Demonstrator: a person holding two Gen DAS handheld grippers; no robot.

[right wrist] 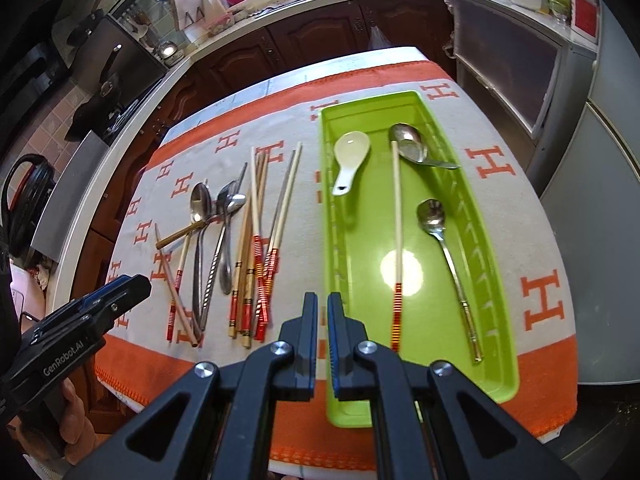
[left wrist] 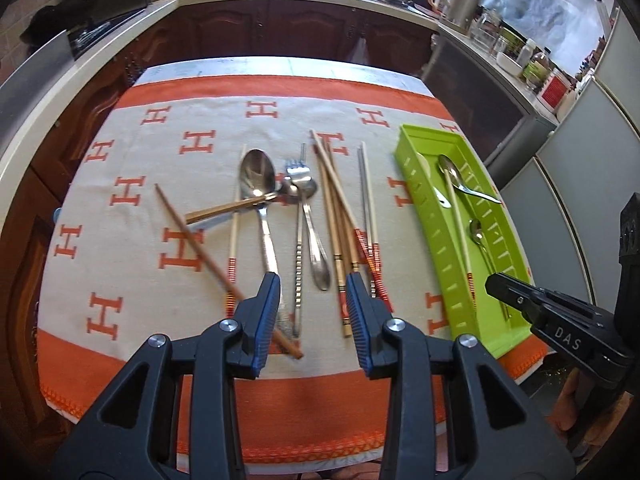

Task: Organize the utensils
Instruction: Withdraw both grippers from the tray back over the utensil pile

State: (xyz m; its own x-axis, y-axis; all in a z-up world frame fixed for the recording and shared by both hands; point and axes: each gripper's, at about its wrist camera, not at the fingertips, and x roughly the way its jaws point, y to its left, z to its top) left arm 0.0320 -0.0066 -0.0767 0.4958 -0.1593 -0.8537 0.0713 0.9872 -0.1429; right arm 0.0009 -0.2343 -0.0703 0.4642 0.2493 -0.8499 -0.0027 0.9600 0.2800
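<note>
**Loose cutlery on a kitchen table beside a green tray**

A table (left wrist: 120, 128) draped in a cream cloth (left wrist: 208, 288) with orange borders and orange H shapes fills both views. Dark wooden cabinets (left wrist: 280, 28) under a pale worktop run behind it, and grey cupboard doors (left wrist: 580, 184) stand to its right.

A long bright-green tray (right wrist: 500, 376) lies on the cloth's right side, running front to back. Inside it are a white ceramic spoon (right wrist: 347, 156), a large metal spoon (right wrist: 408, 144) at the far end, one pale chopstick with a red-banded end (right wrist: 397, 240) lying lengthwise, and a smaller metal spoon (right wrist: 444, 256) near the right wall.

To the left of the tray, a jumble of utensils lies on the cloth: a fan of overlapping chopsticks (left wrist: 340, 216), several crossing one another; a big metal spoon (left wrist: 258, 176); a fork (left wrist: 298, 240) and a smaller spoon (left wrist: 314, 232) touching at their heads; a brown-handled piece (left wrist: 224, 210) laid across them; and a dark brown chopstick (left wrist: 200, 248) lying diagonally at the left.

The left gripper (left wrist: 312, 316) hovers above the near ends of the jumble, jaws wide apart and holding nothing. The right gripper (right wrist: 322, 344) is over the tray's near left wall, jaws nearly together with a narrow gap, nothing between them.
</note>
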